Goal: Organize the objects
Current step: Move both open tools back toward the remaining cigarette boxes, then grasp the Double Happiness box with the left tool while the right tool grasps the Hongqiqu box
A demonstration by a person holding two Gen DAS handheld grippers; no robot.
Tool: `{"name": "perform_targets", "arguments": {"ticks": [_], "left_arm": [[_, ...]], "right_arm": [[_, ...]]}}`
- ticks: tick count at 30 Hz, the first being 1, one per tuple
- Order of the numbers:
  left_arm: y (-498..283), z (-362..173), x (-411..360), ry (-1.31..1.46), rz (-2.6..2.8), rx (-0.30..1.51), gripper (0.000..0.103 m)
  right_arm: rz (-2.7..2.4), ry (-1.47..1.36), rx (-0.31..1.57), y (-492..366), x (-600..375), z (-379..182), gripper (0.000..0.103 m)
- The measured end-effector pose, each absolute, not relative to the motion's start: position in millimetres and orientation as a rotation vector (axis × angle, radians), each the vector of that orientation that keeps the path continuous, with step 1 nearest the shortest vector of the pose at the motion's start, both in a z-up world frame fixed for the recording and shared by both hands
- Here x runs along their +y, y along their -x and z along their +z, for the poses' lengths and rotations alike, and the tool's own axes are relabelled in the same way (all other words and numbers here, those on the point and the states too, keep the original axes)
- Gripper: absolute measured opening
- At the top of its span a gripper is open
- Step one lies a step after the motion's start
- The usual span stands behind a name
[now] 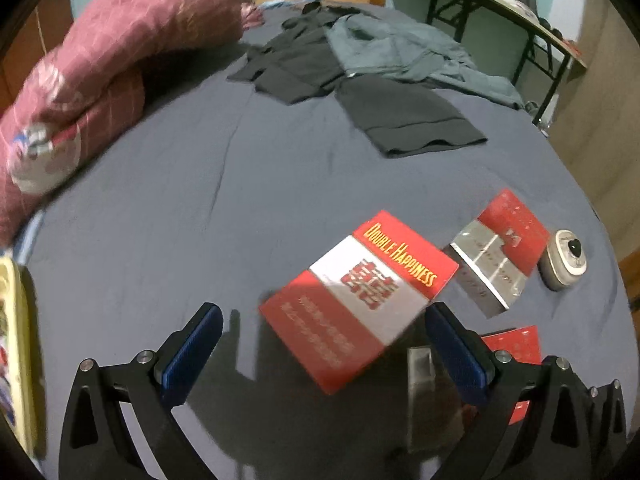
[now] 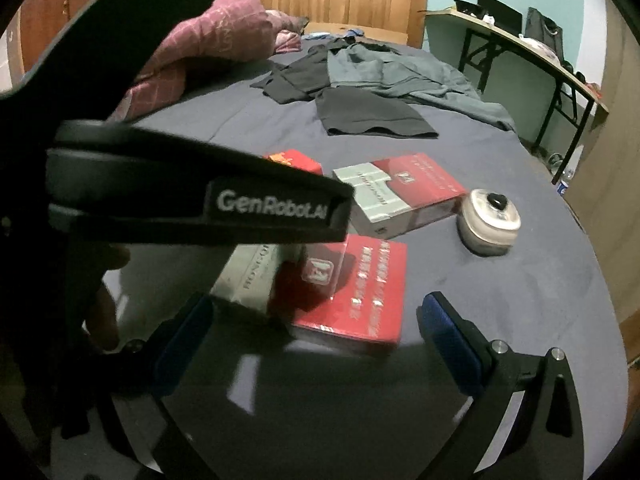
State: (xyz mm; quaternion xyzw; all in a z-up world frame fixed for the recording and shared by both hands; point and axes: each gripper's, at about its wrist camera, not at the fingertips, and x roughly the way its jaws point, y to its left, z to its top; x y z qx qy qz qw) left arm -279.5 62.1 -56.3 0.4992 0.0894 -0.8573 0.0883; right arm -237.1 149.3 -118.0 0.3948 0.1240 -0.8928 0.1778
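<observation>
The red-and-white Double Happiness carton (image 1: 358, 300) lies flat on the dark blue bed (image 1: 180, 208), toward its near right corner, just ahead of the left gripper (image 1: 320, 344), whose blue-padded fingers stand spread wide and hold nothing. Just beside the carton, toward the bed's right edge, sits a red-and-silver carton (image 1: 498, 252), and beyond that a small round cream case (image 1: 562, 260) with a dark knob. A second red-and-silver carton (image 2: 348, 292) lies between the spread fingers of the right gripper (image 2: 316, 324), untouched; in the left wrist view it is mostly hidden behind the finger. In the right wrist view the left gripper's black body blocks the whole left side. Farther up the bed lie dark clothes (image 1: 320, 68) and a pink quilt (image 1: 100, 80). Motion blur smears the small print.
</observation>
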Motion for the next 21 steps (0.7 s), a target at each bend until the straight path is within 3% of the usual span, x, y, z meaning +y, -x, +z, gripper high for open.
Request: {"name": "perform_targets", "arguments": {"ticks": [9, 14, 21], "left_arm": [[272.5, -78.1, 30.0, -1.521, -2.507, 0.231, 0.103], [274.7, -84.1, 23.4, -1.513, -2.566, 0.356, 0.103], [284.1, -70.0, 39.2, -1.474, -2.8, -0.008, 0.103]], "right_arm": [[-2.601, -1.158, 0.141, 243.5, 190.0, -113.7, 0.103], [-2.589, -1.164, 0.128, 247.4, 189.2, -114.1, 0.103], [-2.545, -1.14, 0.161, 248.3, 183.6, -113.0, 0.103]]}}
